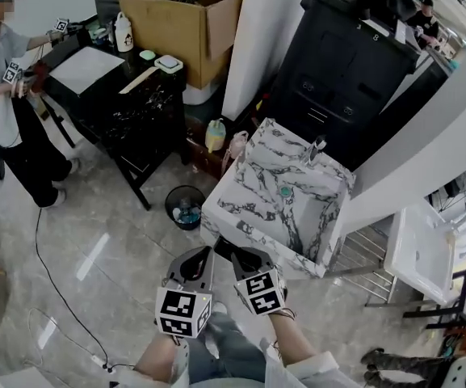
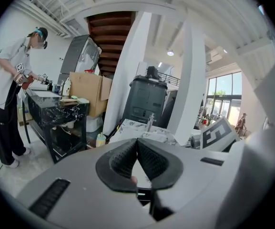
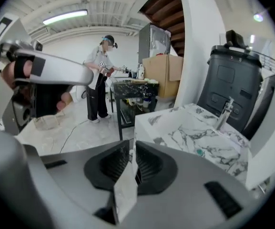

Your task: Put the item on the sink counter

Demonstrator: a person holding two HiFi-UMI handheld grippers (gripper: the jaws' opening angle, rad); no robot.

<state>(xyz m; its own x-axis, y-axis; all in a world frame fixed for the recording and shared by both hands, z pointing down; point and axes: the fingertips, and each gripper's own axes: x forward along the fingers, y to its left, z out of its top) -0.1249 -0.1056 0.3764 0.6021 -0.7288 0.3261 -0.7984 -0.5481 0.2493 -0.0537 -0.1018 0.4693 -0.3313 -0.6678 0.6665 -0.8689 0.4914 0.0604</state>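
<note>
A marble sink [image 1: 249, 217] with a chrome faucet [image 1: 317, 148] stands just ahead of both grippers. My right gripper [image 3: 132, 149] is shut on a thin, flat, pale packet [image 3: 125, 190] that sticks out toward the camera from between the pads. In the right gripper view the sink counter [image 3: 175, 128] lies ahead and to the right, below the jaws. My left gripper [image 2: 137, 141] has its pad tips touching, and I see no clear item in it. In the head view the left gripper [image 1: 204, 257] and right gripper [image 1: 245, 259] hang side by side at the sink's near corner.
A second person [image 1: 6, 95] with grippers works at a black marble table [image 1: 136, 95] on the left. A cardboard box [image 1: 188, 14], a white pillar [image 1: 261, 39] and a dark cabinet [image 1: 346, 55] stand behind. A round bin [image 1: 186, 204] and bottles [image 1: 215, 134] sit left of the sink.
</note>
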